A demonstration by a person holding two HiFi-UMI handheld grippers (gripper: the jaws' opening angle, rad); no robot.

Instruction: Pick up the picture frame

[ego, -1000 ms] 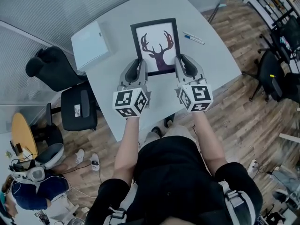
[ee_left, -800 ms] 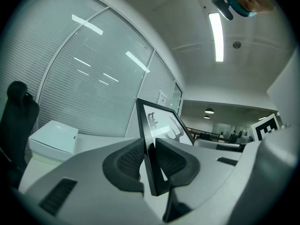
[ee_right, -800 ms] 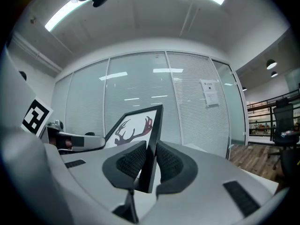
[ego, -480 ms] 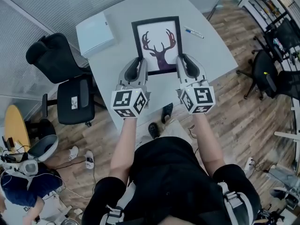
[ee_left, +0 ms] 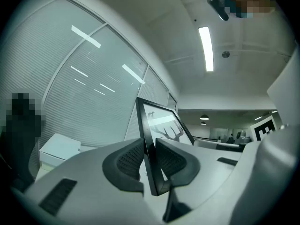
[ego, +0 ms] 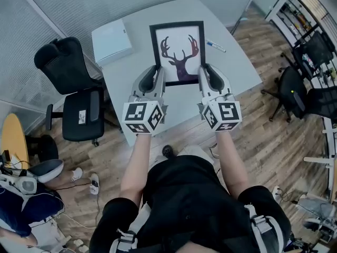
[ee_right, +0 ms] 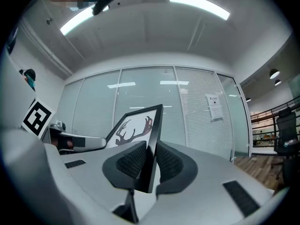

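A black picture frame (ego: 177, 51) with a deer-antler print is held level above the grey table (ego: 237, 67). My left gripper (ego: 159, 77) is shut on the frame's near left corner and my right gripper (ego: 202, 76) is shut on its near right corner. In the left gripper view the frame's edge (ee_left: 149, 149) stands clamped between the two ribbed pads (ee_left: 129, 159). The right gripper view shows the same grip, with the frame's edge (ee_right: 152, 158) pinched between the pads (ee_right: 168, 165) and the antler print (ee_right: 133, 125) beyond.
A white box (ego: 111, 41) lies at the table's left corner and a marker pen (ego: 216, 46) lies right of the frame. A black office chair (ego: 71, 96) stands left of the table, more chairs (ego: 308, 78) at the right. A person's feet and seat show at the lower left.
Both grippers have lifted the frame up off the table and toward me, keeping their grip. The table now looks smaller and farther below.
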